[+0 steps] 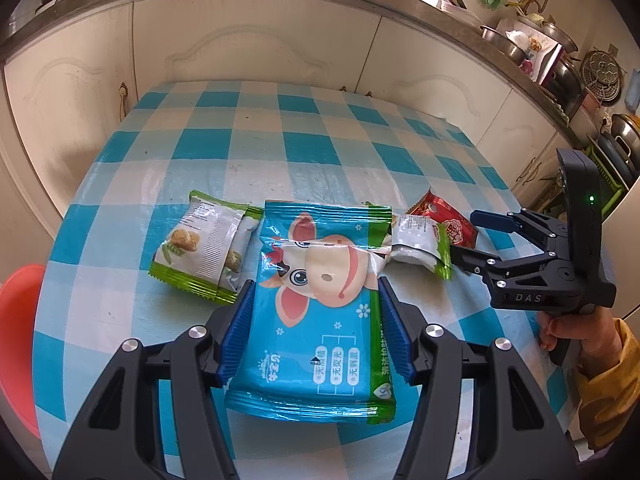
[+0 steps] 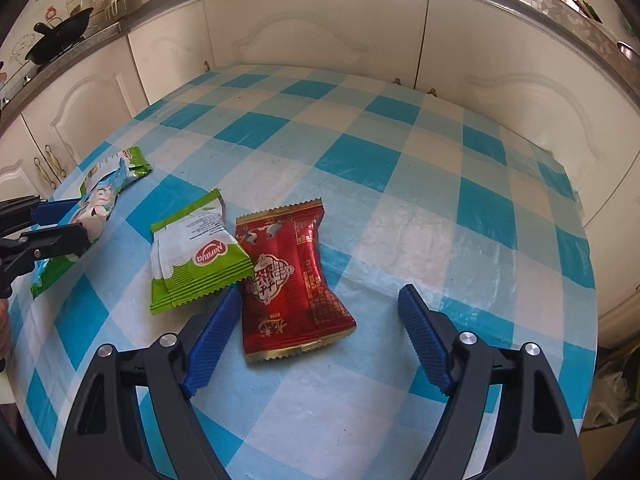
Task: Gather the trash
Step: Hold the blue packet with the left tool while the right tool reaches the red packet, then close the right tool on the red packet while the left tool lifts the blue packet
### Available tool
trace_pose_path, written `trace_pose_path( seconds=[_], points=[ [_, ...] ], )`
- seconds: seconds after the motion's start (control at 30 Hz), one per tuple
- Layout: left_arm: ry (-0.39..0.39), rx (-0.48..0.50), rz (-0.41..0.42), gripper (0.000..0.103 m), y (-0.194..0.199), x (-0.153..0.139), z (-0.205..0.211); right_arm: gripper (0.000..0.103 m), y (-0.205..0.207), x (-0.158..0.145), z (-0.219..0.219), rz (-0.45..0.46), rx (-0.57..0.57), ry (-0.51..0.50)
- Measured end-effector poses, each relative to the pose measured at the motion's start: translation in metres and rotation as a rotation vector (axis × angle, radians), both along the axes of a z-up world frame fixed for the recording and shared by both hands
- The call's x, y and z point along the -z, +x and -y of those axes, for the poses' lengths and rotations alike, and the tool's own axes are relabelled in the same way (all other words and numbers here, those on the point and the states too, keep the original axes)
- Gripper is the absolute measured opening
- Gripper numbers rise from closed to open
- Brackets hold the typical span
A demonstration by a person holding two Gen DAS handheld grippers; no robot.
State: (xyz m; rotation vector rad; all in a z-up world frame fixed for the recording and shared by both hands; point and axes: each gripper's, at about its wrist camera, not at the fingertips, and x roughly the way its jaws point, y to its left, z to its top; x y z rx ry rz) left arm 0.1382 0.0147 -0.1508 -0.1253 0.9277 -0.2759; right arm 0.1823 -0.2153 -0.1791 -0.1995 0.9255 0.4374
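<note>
A blue wet-wipe packet with a cartoon cow lies on the chequered tablecloth. My left gripper is shut on it, one blue pad pressing each long edge, and the film is wrinkled between them. In the right wrist view the same left gripper holds that packet at the far left. A red snack packet lies between the fingers of my right gripper, which is open; the left pad is close to the packet's edge and the right pad stands well clear. A torn green-and-white wrapper rests just left of the red packet.
Another green-and-white snack wrapper lies left of the blue packet. A hand in a yellow sleeve holds the right gripper. White kitchen cabinets stand behind the table. An orange-red object sits beside the table's left edge.
</note>
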Motion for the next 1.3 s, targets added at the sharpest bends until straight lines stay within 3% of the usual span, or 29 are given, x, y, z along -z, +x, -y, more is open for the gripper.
trace_pose_path(
  seconds=[0.23,0.37,0.5,0.77,0.9,1.03,1.17,1.3],
  points=[
    [0.0,-0.002,-0.005,0.06,-0.002,0.0,0.001,0.058,-0.003,-0.003,0.0,0.011,0.004,0.009],
    [-0.001,-0.003,-0.007,0.06,-0.004,0.0,0.002,0.054,-0.006,-0.004,0.002,0.008,0.018,0.021],
    [0.001,-0.004,-0.01,0.06,-0.006,0.001,0.0,0.044,-0.009,-0.006,0.012,-0.003,0.06,0.083],
    [-0.005,-0.003,-0.005,0.06,-0.015,-0.001,-0.005,0.038,-0.019,-0.011,0.021,-0.008,0.105,0.114],
    [-0.012,-0.009,0.0,0.06,-0.021,-0.003,-0.009,0.04,-0.03,-0.013,0.022,-0.031,0.115,0.113],
    [-0.018,-0.013,-0.002,0.06,-0.025,-0.003,-0.013,0.049,-0.038,-0.009,0.021,-0.062,0.125,0.091],
    [-0.019,-0.014,-0.002,0.06,-0.029,-0.004,-0.015,0.063,-0.039,-0.009,0.011,-0.028,0.109,0.045],
    [-0.022,-0.016,0.001,0.06,-0.033,-0.006,-0.016,0.068,-0.028,-0.003,0.0,0.003,0.093,-0.013]
  ],
)
